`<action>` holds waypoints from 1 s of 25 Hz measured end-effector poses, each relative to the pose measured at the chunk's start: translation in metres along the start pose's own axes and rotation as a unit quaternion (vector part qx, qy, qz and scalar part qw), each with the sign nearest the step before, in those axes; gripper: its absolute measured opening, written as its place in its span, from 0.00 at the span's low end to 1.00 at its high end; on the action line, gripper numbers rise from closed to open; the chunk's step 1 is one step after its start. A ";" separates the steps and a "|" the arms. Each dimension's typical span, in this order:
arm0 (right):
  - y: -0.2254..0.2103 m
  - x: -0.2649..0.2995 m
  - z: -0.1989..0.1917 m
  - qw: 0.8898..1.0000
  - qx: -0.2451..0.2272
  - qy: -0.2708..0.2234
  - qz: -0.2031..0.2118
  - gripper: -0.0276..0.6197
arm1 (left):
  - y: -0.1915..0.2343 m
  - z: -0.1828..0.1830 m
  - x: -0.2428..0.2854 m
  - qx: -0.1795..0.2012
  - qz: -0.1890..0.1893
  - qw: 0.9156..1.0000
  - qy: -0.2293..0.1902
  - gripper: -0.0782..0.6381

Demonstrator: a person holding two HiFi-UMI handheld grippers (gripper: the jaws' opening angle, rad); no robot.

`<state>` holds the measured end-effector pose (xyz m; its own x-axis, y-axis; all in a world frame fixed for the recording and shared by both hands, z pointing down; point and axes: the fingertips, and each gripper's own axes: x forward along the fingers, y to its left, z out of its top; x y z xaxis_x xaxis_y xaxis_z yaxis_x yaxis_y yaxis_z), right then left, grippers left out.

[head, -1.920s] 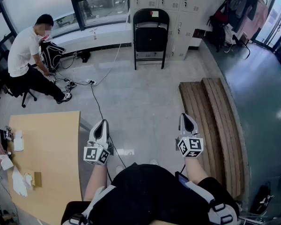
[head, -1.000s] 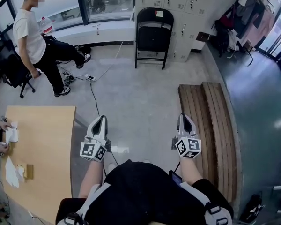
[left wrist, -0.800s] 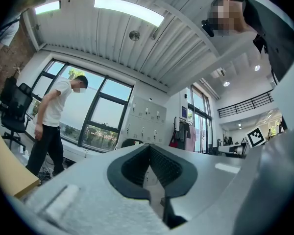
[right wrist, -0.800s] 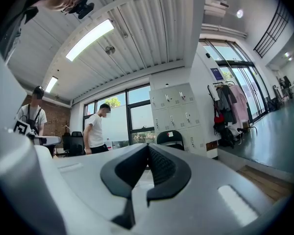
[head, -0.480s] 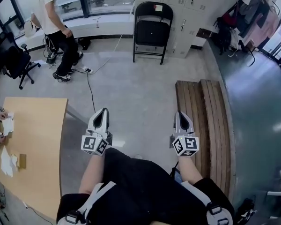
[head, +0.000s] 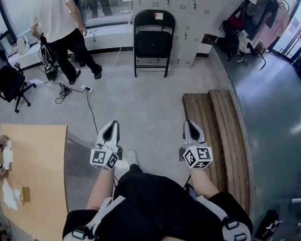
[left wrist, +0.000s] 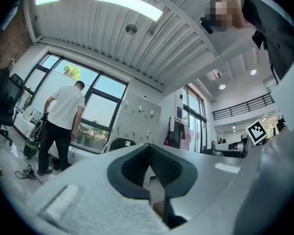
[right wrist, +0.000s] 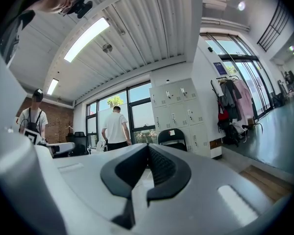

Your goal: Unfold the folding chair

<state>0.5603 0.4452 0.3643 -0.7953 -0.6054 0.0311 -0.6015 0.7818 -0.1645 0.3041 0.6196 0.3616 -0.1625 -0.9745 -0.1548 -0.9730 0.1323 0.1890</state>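
Bystander [head: 57, 19] has walked to the window [head: 109, 6]; black folding chair [head: 153, 39] stands folded against the lockers [head: 193, 4], well ahead. Left gripper [head: 111, 127] and right gripper [head: 190, 127] are both closed, empty. Judged rigid, fairly heavy: take backrest rail and seat edge.

black folding chair [head: 153, 36], tan table [head: 37, 174]
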 end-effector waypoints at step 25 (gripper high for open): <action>0.034 0.272 -0.008 1.000 -0.011 0.023 0.004 0.05 | 0.204 0.003 0.151 -0.012 0.026 1.000 0.009 0.11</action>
<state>0.3230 0.3082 0.3754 -0.8021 -0.5923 0.0761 -0.5966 0.7895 -0.1438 0.0808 0.5000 0.3740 -0.2086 -0.9699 -0.1260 -0.9592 0.1777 0.2199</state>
